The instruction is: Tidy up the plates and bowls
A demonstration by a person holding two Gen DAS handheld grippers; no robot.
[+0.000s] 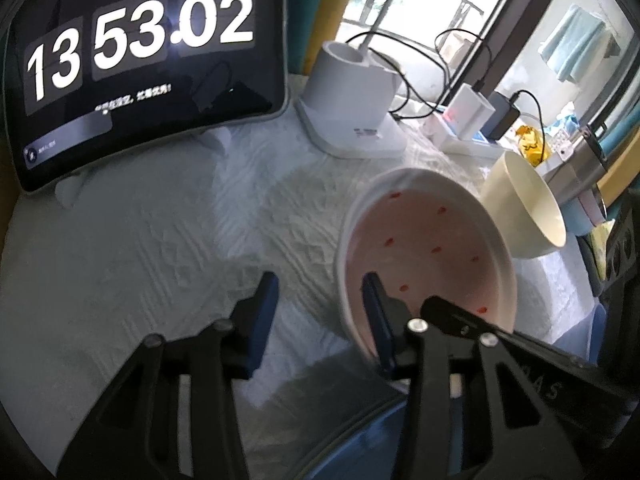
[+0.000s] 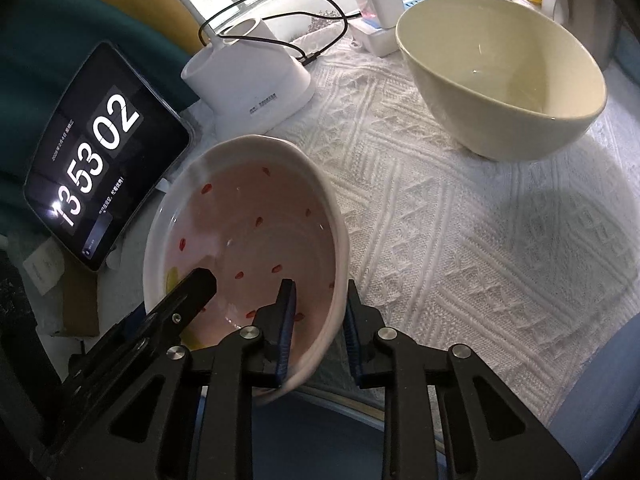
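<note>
The tabletop (image 2: 460,220), under a white knitted cloth, carries everything, and ahead of the right claw (image 2: 318,320) and off to its right stands the cream bowl (image 2: 500,76), upright on the cloth, probably the place where the smaller dish is meant to nest. That smaller dish, a pink bowl with red flecks (image 2: 248,232), is tilted and seems lifted off the cloth; its rim passes between the right claw's blue pads, one inside the bowl and one outside, so the right claw looks clenched on the rim, though motion blur hides the actual contact. A rim grip suits a thin-walled dish that offers no other hold. The left claw (image 1: 320,312) is released, its pads wide apart; its right finger sits in front of the same bowl (image 1: 424,248), perhaps inside it, possibly steadying. The right view alone shows the grip and the cream bowl's empty interior; the left view shows the bare cloth to the left of its claw, and both show the tablet clock (image 1: 140,64) beyond.
</note>
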